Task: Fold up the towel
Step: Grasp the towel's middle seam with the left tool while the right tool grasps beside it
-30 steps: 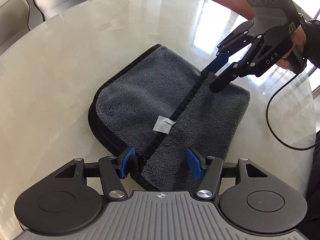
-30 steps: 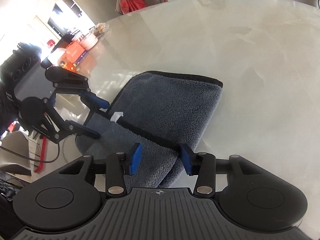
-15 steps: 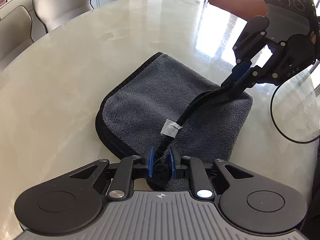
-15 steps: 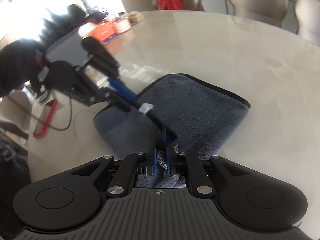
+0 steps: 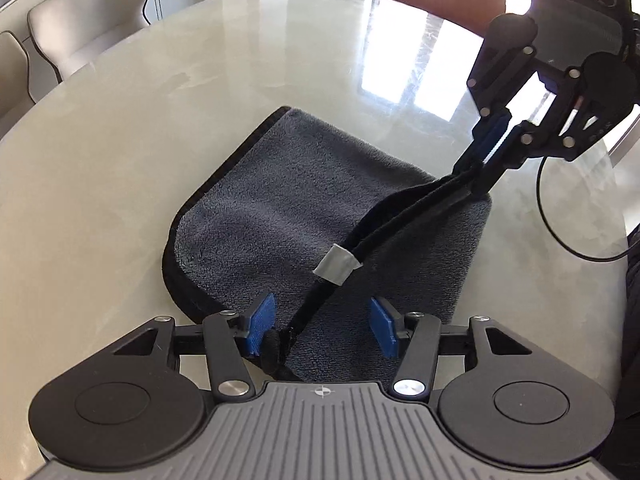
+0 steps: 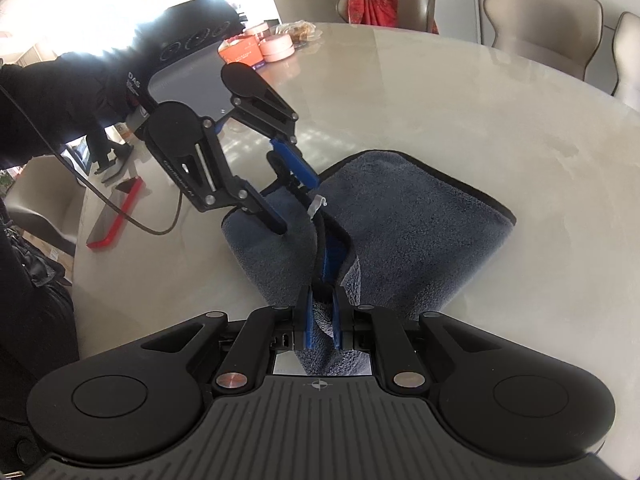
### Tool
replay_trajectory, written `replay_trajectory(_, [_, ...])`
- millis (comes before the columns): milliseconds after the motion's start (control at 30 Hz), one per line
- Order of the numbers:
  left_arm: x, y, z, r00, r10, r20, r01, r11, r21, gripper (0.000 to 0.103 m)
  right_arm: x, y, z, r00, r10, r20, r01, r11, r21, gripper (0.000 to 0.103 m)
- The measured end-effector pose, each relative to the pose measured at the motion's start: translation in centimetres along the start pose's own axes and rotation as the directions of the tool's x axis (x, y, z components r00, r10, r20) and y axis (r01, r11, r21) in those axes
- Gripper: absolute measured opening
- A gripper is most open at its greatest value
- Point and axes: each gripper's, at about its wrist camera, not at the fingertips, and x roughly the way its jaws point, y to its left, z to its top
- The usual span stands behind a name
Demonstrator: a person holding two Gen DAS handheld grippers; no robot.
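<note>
Towel [image 6: 420, 220] corner hidden between pads [image 6: 307, 320]

Left tongs [image 5: 322, 330] spread wide; right tongs [image 6: 321, 322] clamped tight, raised.

A thick grey microfibre towel with black piped edging [image 5: 280, 200] is seen lying folded on the pale marble tabletop. One bound edge, marked by a small white tag [image 5: 336, 266], is lifted clear of the layers below, raised highest at its far end.
</note>
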Motion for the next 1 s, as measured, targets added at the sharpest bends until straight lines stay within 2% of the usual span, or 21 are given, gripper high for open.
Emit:
replay_trajectory(167, [0.8, 0.5, 0.2, 1.0, -0.022, -0.023, 0.021, 1.0, -0.023, 0.054, 0.3, -0.2, -0.1, 1.0, 0.002, -0.004, -0.002, 1.0, 0.013, 0.01])
replay_trajectory(200, [0.7, 0.5, 0.2, 0.999, -0.023, -0.022, 0.022, 0.999, -0.024, 0.05, 0.3, -0.4, -0.2, 1.0, 0.001, -0.004, -0.001, 1.0, 0.017, 0.01])
replay_trajectory(233, [0.7, 0.4, 0.2, 0.999, -0.029, -0.02, 0.029, 0.999, -0.018, 0.039, 0.4, -0.4, -0.3, 1.0, 0.0, -0.005, 0.0, 1.0, 0.02, 0.011])
replay_trajectory(400, [0.8, -0.5, 0.5, 0.999, -0.022, -0.042, 0.022, 1.0, 0.011, 0.03, 0.5, -0.9, -0.4, 1.0, -0.011, -0.003, 0.011, 0.999, 0.039, 0.012])
replay_trajectory(500, [0.7, -0.4, 0.8, 0.999, -0.017, -0.039, 0.016, 1.0, -0.008, 0.018, 0.5, -1.1, -0.5, 1.0, -0.018, 0.001, 0.018, 0.999, 0.047, 0.012])
replay_trajectory(567, [0.7, -0.6, 0.8, 0.999, -0.011, -0.036, 0.01, 1.0, -0.013, 0.013, 0.5, -1.3, -0.6, 0.999, -0.039, 0.009, 0.038, 0.998, 0.053, 0.012])
replay_trajectory(667, [0.5, -0.9, 0.7, 0.999, 0.016, -0.03, -0.016, 1.0, -0.015, 0.011, 0.4, -1.9, -0.7, 0.998, -0.057, 0.026, 0.054, 0.995, 0.083, 0.019])
replay_trajectory(733, [0.4, -1.0, 0.6, 0.999, 0.02, -0.027, -0.021, 1.0, -0.018, 0.011, 0.6, -2.5, -0.9, 0.998, -0.057, 0.034, 0.053, 0.991, 0.124, 0.04])
replay_trajectory(900, [0.2, -1.2, 0.5, 0.999, 0.031, -0.02, -0.031, 0.999, -0.025, 0.011, 1.2, -3.5, -1.1, 0.998, -0.04, 0.038, 0.034, 0.987, 0.158, 0.049])
replay_trajectory(1000, [0.0, -1.3, 0.4, 0.999, 0.037, -0.015, -0.038, 0.999, -0.029, 0.011, 1.9, -4.1, -1.1, 0.998, -0.057, 0.025, 0.052, 0.984, 0.17, 0.049])
